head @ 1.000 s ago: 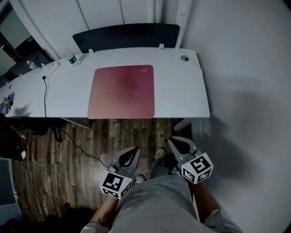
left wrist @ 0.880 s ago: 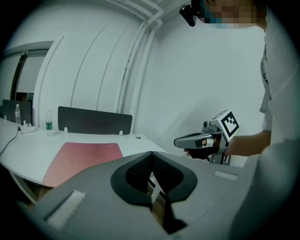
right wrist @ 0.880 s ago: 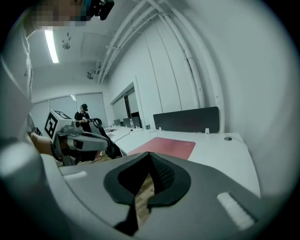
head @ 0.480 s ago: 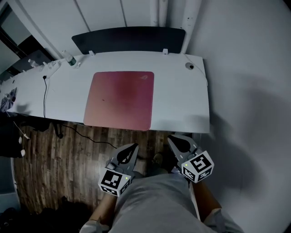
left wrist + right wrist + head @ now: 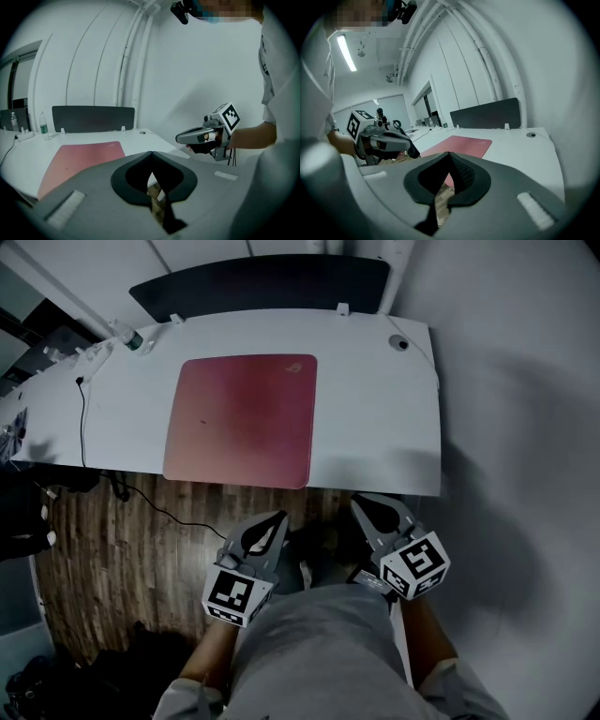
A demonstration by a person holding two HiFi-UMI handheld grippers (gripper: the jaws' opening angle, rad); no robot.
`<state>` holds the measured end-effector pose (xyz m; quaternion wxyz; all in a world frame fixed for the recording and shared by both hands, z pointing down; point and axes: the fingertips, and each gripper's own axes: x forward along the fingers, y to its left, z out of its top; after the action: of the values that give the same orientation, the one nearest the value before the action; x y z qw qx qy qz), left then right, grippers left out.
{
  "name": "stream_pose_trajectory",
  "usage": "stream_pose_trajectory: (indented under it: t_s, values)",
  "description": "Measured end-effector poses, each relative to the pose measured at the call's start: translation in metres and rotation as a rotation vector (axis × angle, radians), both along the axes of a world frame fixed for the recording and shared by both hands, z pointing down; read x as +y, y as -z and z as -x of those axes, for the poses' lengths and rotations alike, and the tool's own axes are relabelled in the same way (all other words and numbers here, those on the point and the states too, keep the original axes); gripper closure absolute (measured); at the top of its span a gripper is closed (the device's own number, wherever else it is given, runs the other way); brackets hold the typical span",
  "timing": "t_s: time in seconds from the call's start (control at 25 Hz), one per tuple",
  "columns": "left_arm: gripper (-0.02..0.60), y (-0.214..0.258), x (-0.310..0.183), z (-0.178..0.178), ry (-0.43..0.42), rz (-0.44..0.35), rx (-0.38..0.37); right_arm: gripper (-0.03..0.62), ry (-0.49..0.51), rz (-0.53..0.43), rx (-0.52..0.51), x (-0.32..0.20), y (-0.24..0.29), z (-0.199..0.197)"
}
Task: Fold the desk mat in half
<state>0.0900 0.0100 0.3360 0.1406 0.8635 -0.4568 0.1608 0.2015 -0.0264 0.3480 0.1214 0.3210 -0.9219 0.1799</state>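
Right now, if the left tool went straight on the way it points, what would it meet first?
The left tool would probably meet the desk's near edge, by the red mat's right front corner; depth is unclear.

The red desk mat lies flat (unfolded) on the white desk.

dim, cool-toned frames with fisheye bending and dark vignetted corners.

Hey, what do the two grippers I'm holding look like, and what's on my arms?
The left gripper and right gripper are grey, tapering shells with black-lined fingers. Each carries a white cube printed with black square markers. Thin dark cables hang from the right one. The sleeve is short and white.
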Motion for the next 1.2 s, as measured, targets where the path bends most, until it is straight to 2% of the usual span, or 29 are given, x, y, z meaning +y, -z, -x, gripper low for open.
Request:
stream_pose_trajectory:
  t_s: [0.2,0.48,0.76,1.04,1.2]
  values:
    - [0.563,-0.02,-0.006,0.007,-0.017,0.047,-0.003,0.588,-0.024,0.004,0.024,-0.004,-0.01,0.001]
    - [0.561,-0.06,-0.019,0.012,-0.069,0.081,-0.043,0.588,-0.012,0.074,0.017,-0.007,-0.038,0.014]
    - [0.543,-0.104,-0.032,0.009,-0.12,0.119,-0.108,0.586,-0.023,0.117,0.003,-0.007,-0.061,0.022]
    - [0.515,-0.152,-0.044,0.008,-0.165,0.157,-0.231,0.586,-0.021,0.154,-0.008,-0.008,-0.083,0.026]
    - [0.494,-0.174,-0.049,0.004,-0.178,0.176,-0.264,0.586,-0.026,0.166,-0.008,-0.009,-0.09,0.025]
